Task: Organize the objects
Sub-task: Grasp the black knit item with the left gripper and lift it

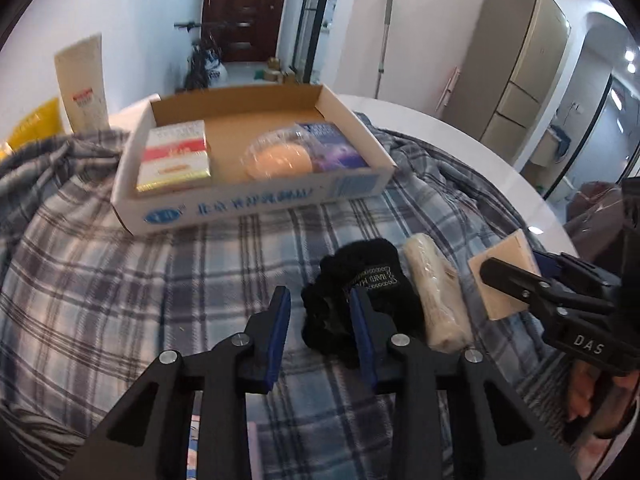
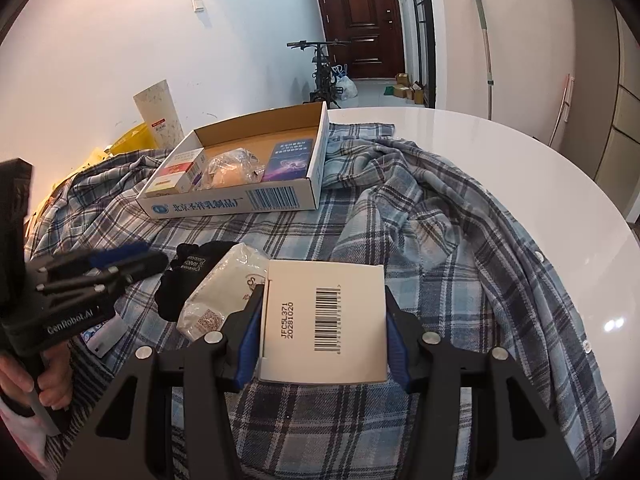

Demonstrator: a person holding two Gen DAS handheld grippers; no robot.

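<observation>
My right gripper point(image 2: 325, 292) is shut on a white box with a barcode point(image 2: 324, 320), held just above the plaid cloth; the left wrist view shows that gripper point(image 1: 516, 280) and box point(image 1: 502, 268) at the right. My left gripper point(image 1: 318, 296) stands narrowly open at the left edge of a black knit glove point(image 1: 372, 276), and its pads do not press on it. A cream wrapped packet point(image 1: 436, 300) lies between the glove and the white box. Behind them, an open cardboard tray point(image 1: 256, 204) holds a red-and-white box point(image 1: 176, 156), a clear-wrapped orange round item point(image 1: 280, 160) and a purple box point(image 1: 336, 148).
A plaid shirt point(image 2: 420, 240) covers most of a round white table point(image 2: 520, 168). A tall cream bag point(image 1: 82, 84) and a yellow bag point(image 1: 34, 124) stand at the back left. A small card point(image 2: 104, 338) lies under the left gripper point(image 2: 120, 268). A hand point(image 2: 40, 384) grips its handle.
</observation>
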